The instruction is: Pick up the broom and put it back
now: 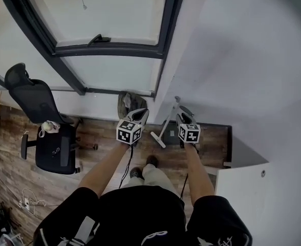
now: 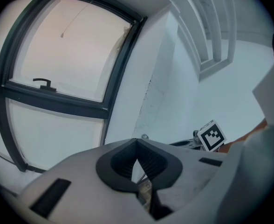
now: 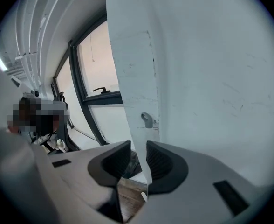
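The broom [image 1: 167, 123] has a thin white handle that slants from the wall corner down to a short white crossbar above the wooden floor. My right gripper [image 1: 184, 116] is beside its upper part. In the right gripper view the white handle [image 3: 140, 167] runs between the jaws of that gripper [image 3: 138, 160], which is shut on it. A small wall hook [image 3: 146, 119] sits on the white pillar just beyond. My left gripper [image 1: 137, 111] hangs to the left of the broom; its tips meet with nothing between them [image 2: 137, 146]. The right gripper's marker cube [image 2: 211, 135] shows at the right of the left gripper view.
A grey-green bundle [image 1: 130, 102] lies on the floor against the wall under the left gripper. A black office chair [image 1: 43, 122] stands at left, with cables [image 1: 27, 204] beside it. A white cabinet [image 1: 253, 188] is at right. A dark-framed window [image 1: 109, 50] fills the wall ahead.
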Tool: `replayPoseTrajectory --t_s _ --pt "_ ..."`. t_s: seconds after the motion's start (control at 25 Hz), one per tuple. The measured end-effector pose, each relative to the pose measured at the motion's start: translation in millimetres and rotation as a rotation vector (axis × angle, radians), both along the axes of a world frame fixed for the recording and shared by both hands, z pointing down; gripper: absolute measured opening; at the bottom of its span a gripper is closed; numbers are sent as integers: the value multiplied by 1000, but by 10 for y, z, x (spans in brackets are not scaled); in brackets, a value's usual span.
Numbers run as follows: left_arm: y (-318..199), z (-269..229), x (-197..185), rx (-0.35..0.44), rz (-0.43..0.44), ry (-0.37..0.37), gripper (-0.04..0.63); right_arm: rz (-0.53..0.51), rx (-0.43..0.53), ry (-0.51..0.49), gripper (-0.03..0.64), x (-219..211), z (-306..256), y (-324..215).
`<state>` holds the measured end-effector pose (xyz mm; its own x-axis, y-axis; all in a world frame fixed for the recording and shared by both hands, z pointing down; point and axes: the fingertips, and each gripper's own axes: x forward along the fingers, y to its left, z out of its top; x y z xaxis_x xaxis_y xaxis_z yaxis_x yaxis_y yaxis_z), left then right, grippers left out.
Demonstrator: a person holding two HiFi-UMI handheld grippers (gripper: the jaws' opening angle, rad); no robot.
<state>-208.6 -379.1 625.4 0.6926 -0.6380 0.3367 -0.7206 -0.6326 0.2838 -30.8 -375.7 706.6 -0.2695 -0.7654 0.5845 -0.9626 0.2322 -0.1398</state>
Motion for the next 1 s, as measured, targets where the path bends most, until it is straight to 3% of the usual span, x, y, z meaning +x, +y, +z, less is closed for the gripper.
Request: replayPoseTrajectory --t_s 0.36,0.72,1.0 --pt "437 -310 -175 59 20 8 17 23 101 -7 110 -145 -529 577" --pt "968 -581 -258 109 41 16 18 50 212 33 40 -161 -1075 1171" --pt "1303 -750 -302 148 57 10 17 -6 283 71 25 -215 -1438 1601"
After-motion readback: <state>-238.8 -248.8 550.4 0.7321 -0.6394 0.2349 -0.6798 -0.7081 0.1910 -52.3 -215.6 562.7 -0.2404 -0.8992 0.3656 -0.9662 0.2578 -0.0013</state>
